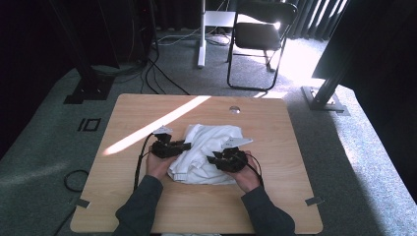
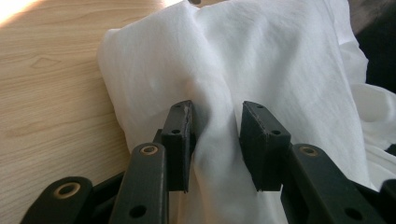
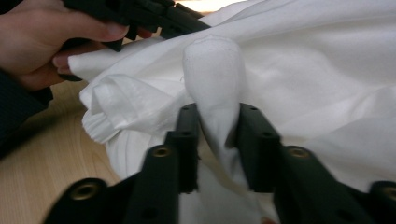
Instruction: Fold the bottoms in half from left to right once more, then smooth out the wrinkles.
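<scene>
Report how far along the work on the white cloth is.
Done: both grippers have a pinch of the white cloth. In hand: the left gripper and right gripper each straddle a raised fold. Left: the cloth lies crumpled on the table, neither flat nor neatly folded.

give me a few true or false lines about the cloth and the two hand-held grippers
1. The white cloth lies crumpled on the wooden table. True.
2. The left hand-held gripper has a fold of cloth between its jaws. True.
3. The right hand-held gripper hangs apart from the cloth. False: its jaws pinch a bunched fold.
4. The cloth is red. False: it is white.
5. A black chair stands beyond the table. True.
</scene>
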`<control>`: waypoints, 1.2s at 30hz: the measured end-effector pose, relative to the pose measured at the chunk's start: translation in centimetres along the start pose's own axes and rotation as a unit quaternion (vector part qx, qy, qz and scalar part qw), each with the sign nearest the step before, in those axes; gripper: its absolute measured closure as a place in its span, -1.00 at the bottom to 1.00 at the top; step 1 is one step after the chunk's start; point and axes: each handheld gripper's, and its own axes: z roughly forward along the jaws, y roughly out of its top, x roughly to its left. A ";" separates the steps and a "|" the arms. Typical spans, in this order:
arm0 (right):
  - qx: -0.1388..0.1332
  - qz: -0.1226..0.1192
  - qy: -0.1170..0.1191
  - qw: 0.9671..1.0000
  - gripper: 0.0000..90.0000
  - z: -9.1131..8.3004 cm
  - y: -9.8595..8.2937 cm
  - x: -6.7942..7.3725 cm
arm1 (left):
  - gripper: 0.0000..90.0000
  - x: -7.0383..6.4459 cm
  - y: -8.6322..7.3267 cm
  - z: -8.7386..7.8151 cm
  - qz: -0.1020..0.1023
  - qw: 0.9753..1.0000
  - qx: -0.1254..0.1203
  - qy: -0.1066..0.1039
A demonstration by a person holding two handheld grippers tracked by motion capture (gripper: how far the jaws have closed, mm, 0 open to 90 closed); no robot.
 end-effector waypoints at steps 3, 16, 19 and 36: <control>-0.017 -0.010 -0.001 1.000 0.92 -0.8 -0.1 0.3 | 0.43 0.0 0.0 -0.1 -0.003 1.000 -0.004 0.002; -0.032 0.003 -0.023 0.999 0.94 -7.4 -3.1 -1.3 | 0.39 0.4 -0.2 -0.7 -0.012 1.000 -0.014 0.002; 0.008 0.003 -0.045 0.999 0.75 -7.5 -4.0 -1.7 | 0.38 0.4 -0.2 -1.0 -0.009 1.000 -0.012 0.002; -0.114 -0.007 -0.044 0.993 0.06 -9.3 1.8 0.2 | 0.41 -0.3 0.1 -0.5 0.000 1.000 -0.013 -0.004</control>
